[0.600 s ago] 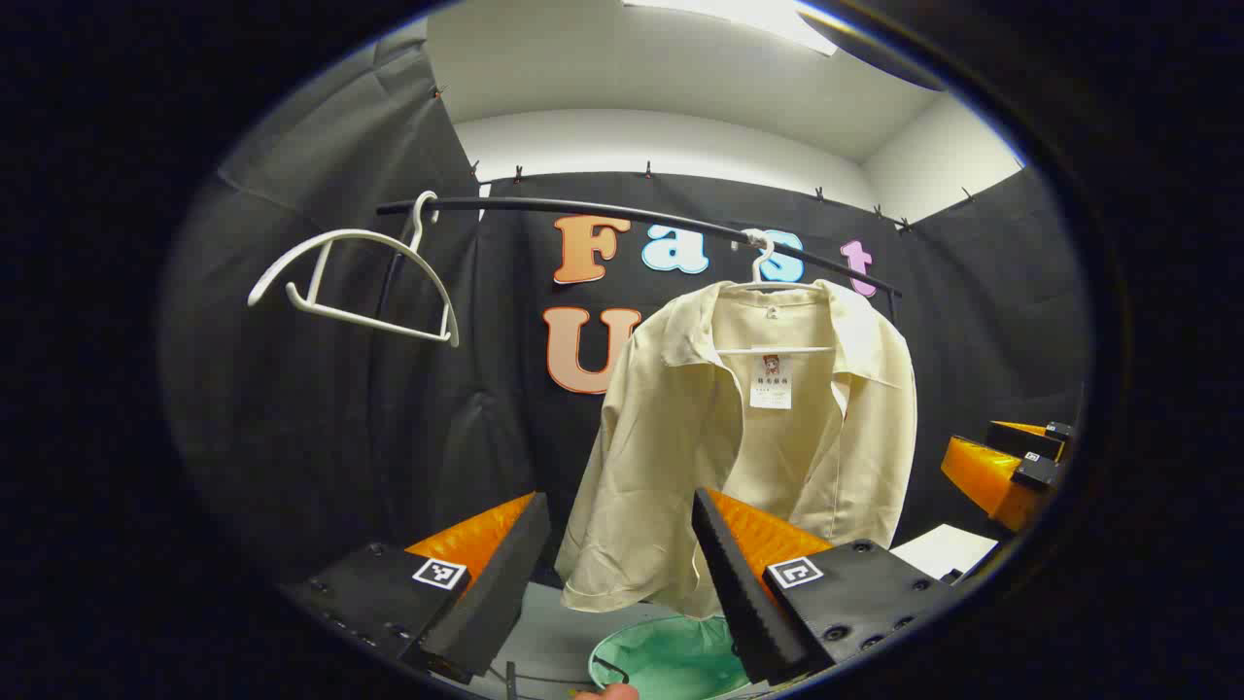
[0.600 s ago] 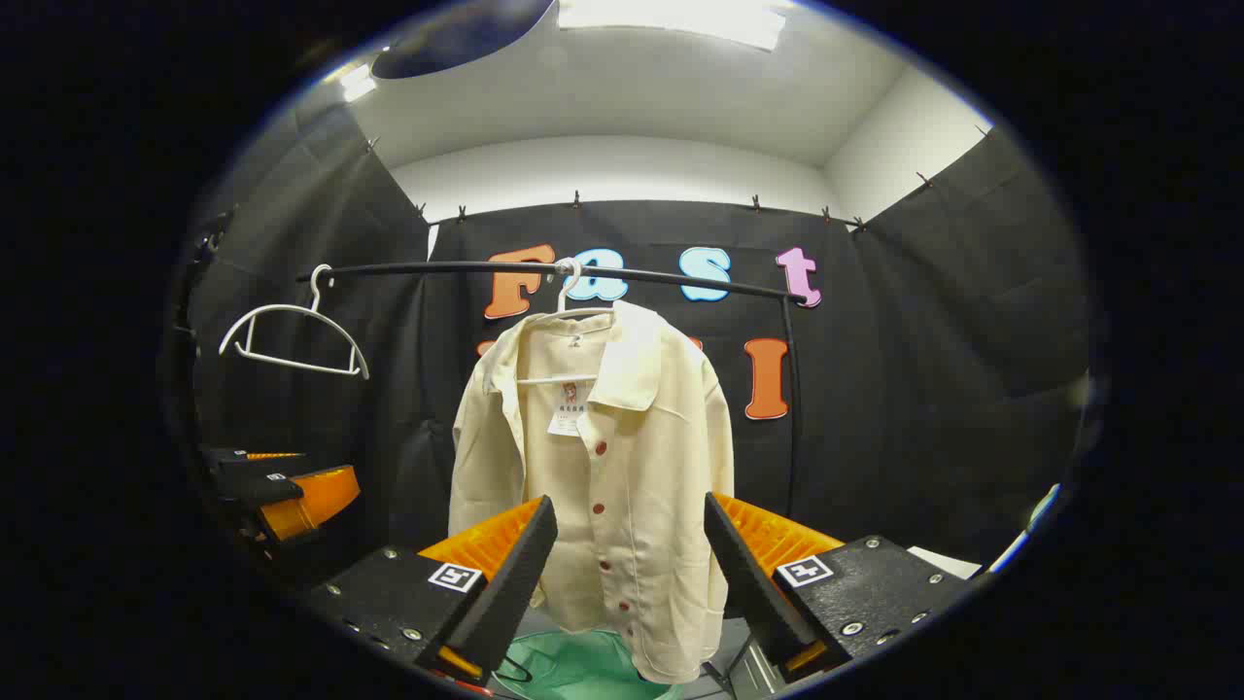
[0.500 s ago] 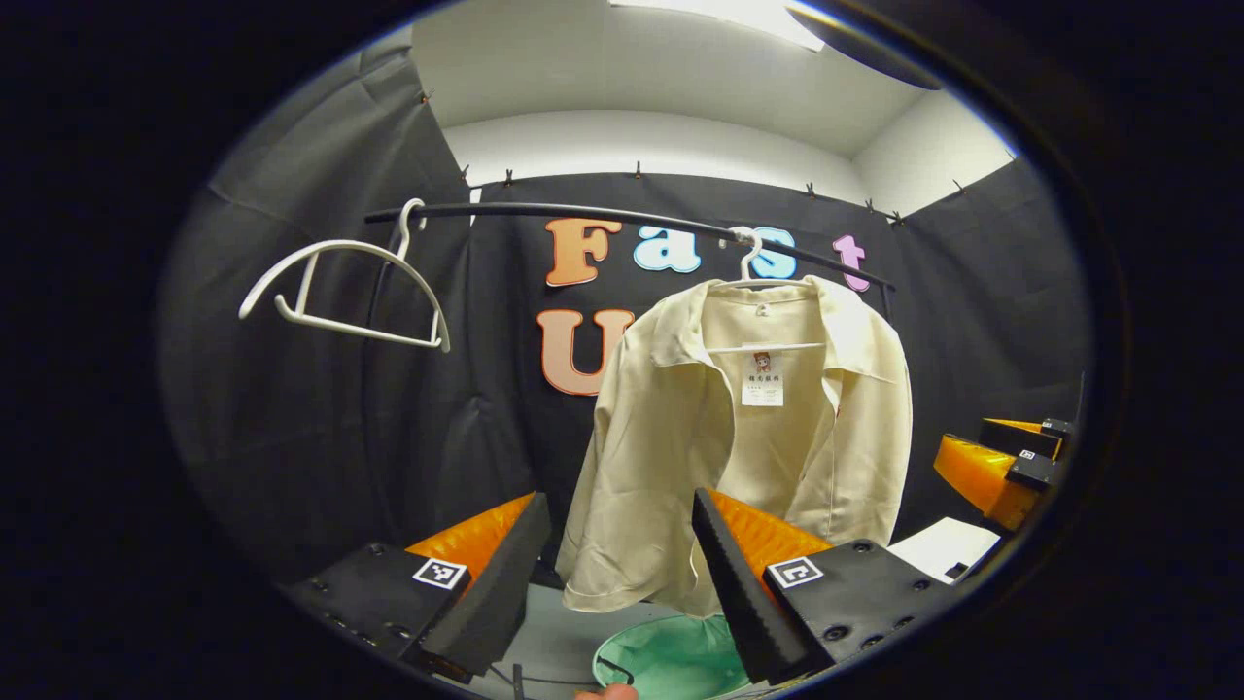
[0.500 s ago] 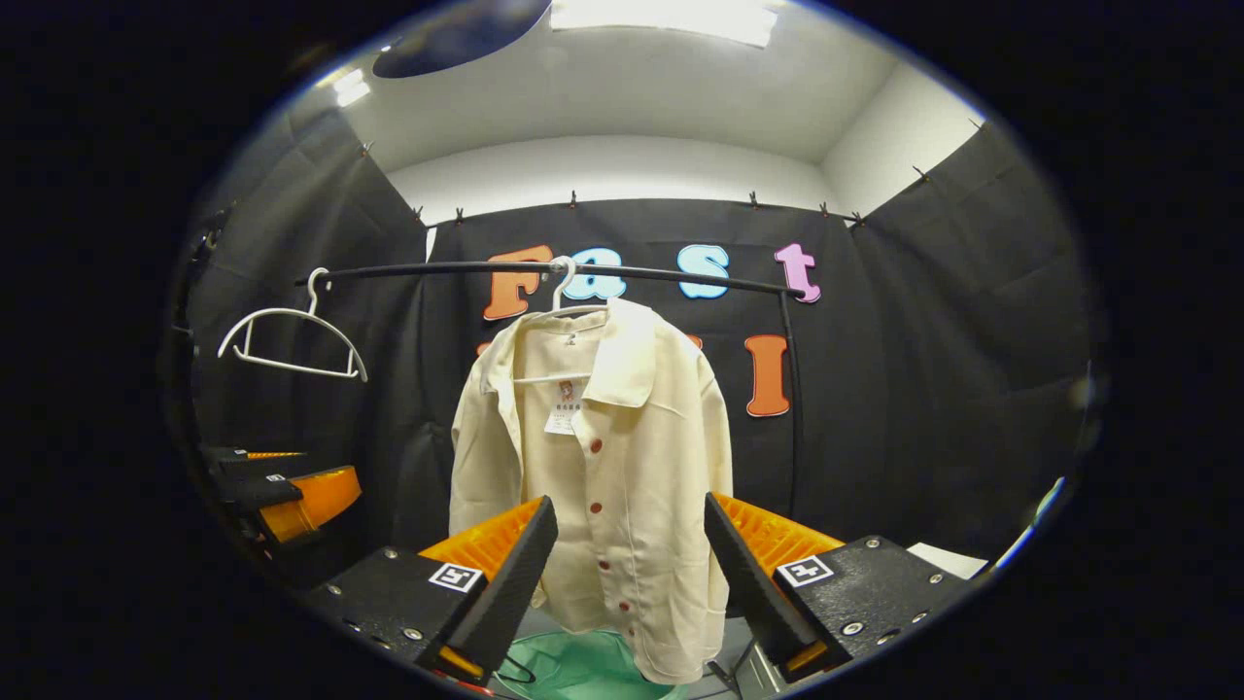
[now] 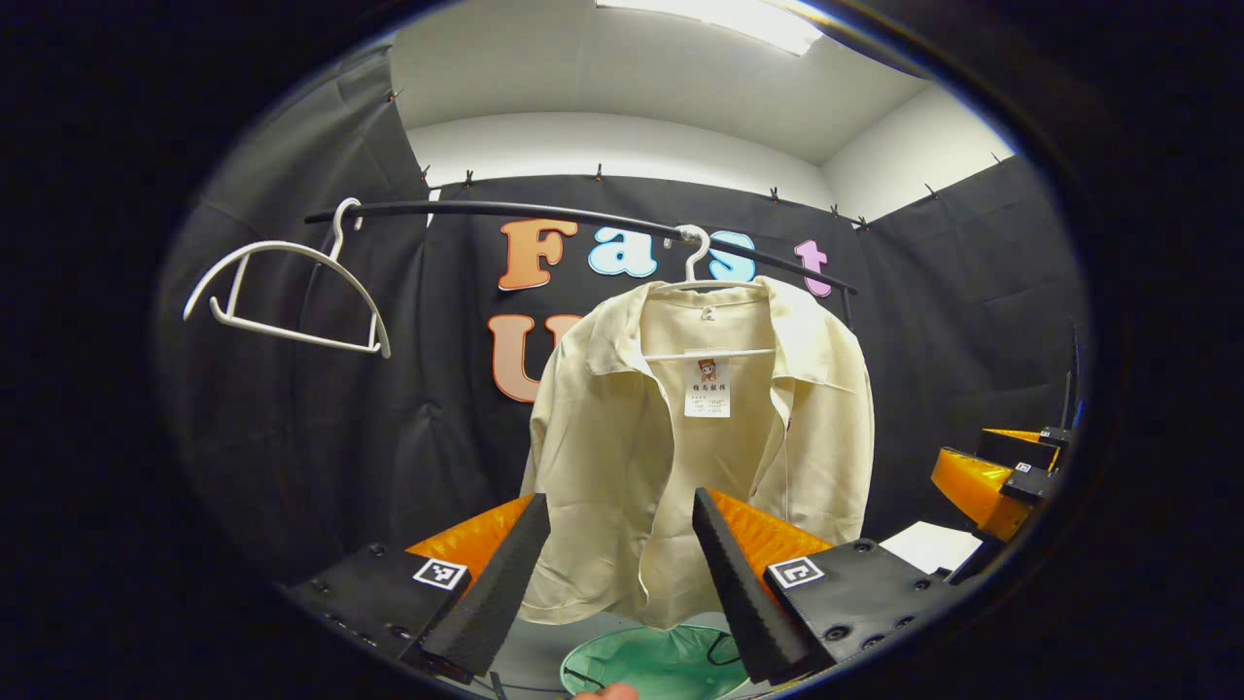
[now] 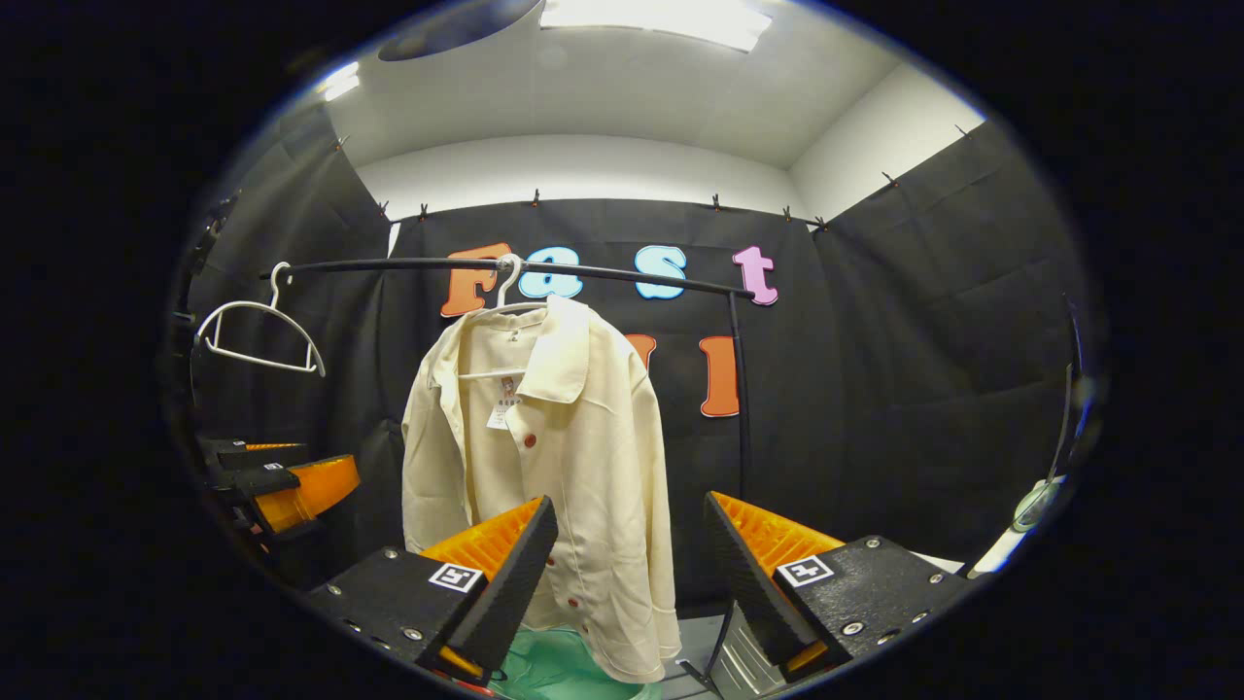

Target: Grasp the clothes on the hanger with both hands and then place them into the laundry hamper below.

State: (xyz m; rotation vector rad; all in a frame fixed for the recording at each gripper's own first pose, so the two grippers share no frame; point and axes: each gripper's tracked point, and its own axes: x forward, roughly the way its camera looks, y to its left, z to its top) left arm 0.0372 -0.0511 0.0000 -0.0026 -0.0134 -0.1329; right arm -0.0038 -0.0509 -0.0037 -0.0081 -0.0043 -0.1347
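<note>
- Since the earlier frames, the cream shirt (image 5: 700,437) has slid leftward in both views: in the left gripper view it now sits squarely ahead of your left gripper (image 5: 617,574), and in the right gripper view it hangs off to the left of your right gripper (image 6: 627,583).
- Your left gripper's fingers stand wide apart with nothing between them, short of the shirt's hem.
- Your right gripper's fingers are likewise spread wide and hold nothing; the shirt's lower edge shows behind its left finger (image 6: 505,583).
- The shirt hangs unbuttoned on a white hanger (image 5: 695,267) hooked over a black rail (image 5: 544,210), its neck tag facing you.
- A second white hanger (image 5: 282,292) hangs bare at the rail's left end.
- The green-lined laundry hamper (image 5: 651,661) sits on the floor directly below the shirt; in the right gripper view its lining (image 6: 554,666) peeks out beneath the hem.
- Black cloth (image 6: 923,389) is clipped up around the booth's walls, under a white ceiling (image 6: 603,87) with a bright light panel (image 6: 656,15).
- In the left gripper view your other gripper (image 5: 991,467) shows at the right edge; in the right gripper view the left one (image 6: 282,481) shows at the left edge.
</note>
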